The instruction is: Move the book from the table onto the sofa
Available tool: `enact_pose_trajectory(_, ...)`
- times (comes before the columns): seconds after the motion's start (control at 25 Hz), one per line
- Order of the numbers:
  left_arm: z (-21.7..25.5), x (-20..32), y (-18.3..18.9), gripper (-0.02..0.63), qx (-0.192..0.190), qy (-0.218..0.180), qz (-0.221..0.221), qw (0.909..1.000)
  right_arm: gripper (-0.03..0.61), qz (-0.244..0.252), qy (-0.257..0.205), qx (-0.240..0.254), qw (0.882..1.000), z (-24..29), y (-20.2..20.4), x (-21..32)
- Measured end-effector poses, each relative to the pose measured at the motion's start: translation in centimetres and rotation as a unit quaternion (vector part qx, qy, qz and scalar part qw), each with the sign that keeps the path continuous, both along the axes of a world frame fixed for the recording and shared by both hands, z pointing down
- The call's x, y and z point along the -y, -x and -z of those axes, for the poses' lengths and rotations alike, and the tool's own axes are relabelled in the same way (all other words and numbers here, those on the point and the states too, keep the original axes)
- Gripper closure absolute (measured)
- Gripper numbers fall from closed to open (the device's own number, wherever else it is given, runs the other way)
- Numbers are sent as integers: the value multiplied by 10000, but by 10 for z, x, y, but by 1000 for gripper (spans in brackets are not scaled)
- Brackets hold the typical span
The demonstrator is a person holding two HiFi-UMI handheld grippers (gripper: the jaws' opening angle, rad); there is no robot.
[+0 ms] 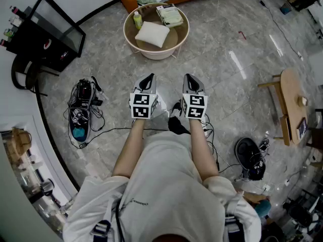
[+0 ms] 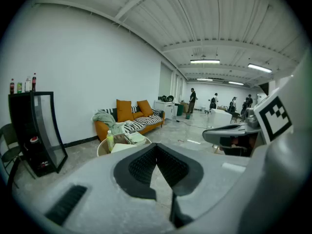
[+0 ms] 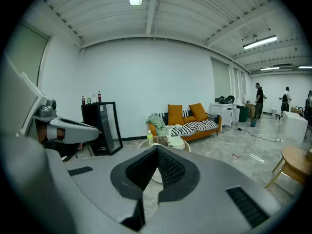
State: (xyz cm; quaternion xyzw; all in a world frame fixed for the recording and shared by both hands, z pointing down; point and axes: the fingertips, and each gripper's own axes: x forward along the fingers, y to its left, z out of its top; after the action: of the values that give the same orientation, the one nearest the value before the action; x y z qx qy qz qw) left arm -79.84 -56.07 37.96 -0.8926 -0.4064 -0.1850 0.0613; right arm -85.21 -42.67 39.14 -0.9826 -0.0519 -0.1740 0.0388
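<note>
Just before the orange fabric sofa with striped cushions (image 3: 192,127): the round cream-rimmed wooden table (image 1: 156,54), near enough to keep the carry short. Well short of its near edge, side by side: left claw (image 1: 147,79) and right claw (image 1: 189,79), both pinched together on nothing, likely closed for the approach. At its far right edge, sofa side, past a white square pillow (image 1: 152,34): the pale flat book (image 1: 169,15), untouched.
</note>
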Motion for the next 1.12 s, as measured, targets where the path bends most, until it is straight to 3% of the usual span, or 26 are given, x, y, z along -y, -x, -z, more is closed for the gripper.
enact_pose_trajectory(0.4, -1, -104, -65, 606, -78, -295, 15, 9995, 572, 192, -119, -80, 9997, 0, -69, -86)
enact_pose_trajectory(0.76, -15, -155, -91, 606, 205, -237, 240, 9992, 572, 290, -721, -252, 9967, -9, -79, -138)
enact_pose_trajectory(0.96, -27, -181, -104, 606, 244, -340, 98, 9991, 572, 456, -886, -476, 9939, -12, -88, -156)
enact_pose_trajectory(1.12, -38, -220, -116, 606, 340, -235, -249, 9988, 572, 284, -872, -412, 9949, -21, -99, -188)
